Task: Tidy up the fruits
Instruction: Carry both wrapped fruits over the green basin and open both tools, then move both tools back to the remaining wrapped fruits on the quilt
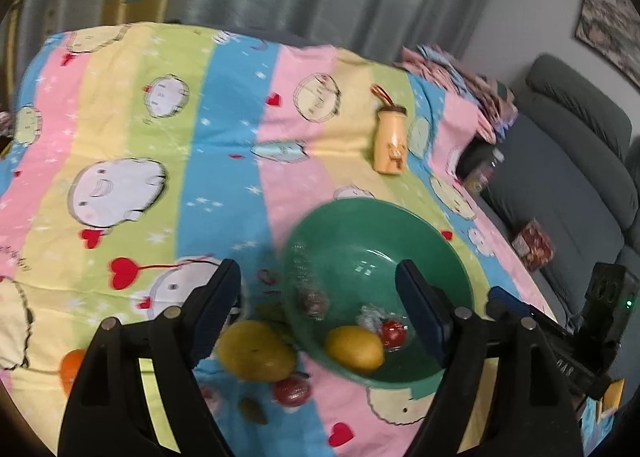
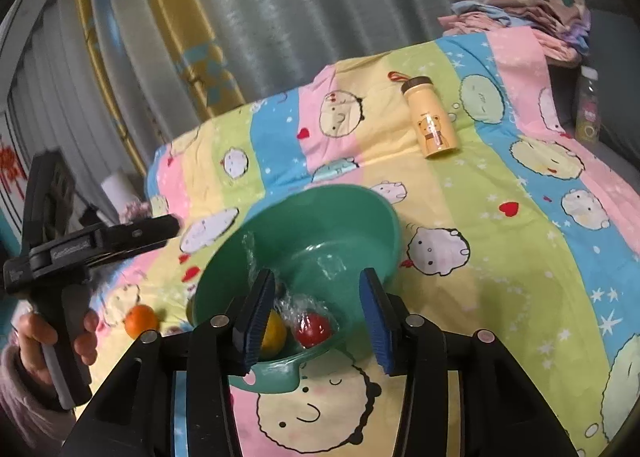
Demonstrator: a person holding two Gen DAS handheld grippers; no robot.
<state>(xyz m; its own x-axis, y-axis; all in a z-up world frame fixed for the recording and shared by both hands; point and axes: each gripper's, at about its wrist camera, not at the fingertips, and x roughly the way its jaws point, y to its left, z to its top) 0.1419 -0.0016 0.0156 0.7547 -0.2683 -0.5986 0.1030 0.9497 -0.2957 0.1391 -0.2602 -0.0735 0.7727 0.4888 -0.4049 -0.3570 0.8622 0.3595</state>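
both grippers over the striped cartoon bedsheet (image 2: pixel 500 257). left gripper (image 1: pixel 320 313) jaws wide apart, nothing between the pads. right gripper (image 2: pixel 316 321) jaws partly apart above the near rim of the green bowl (image 2: pixel 304 217), gripping nothing. in the bowl we see a yellow lemon-like fruit (image 1: pixel 354 349) and a red fruit in clear wrap (image 2: pixel 312 327). outside it, beside the rim: a large yellow pear-like fruit (image 1: pixel 256 351), a red fruit (image 1: pixel 292 391), an orange (image 2: pixel 141 320). risks, in our judgement: the soft sheet lets round fruit roll away when nudged; the bowl may tip if a finger presses its rim; slick wrap may slip from the pads.
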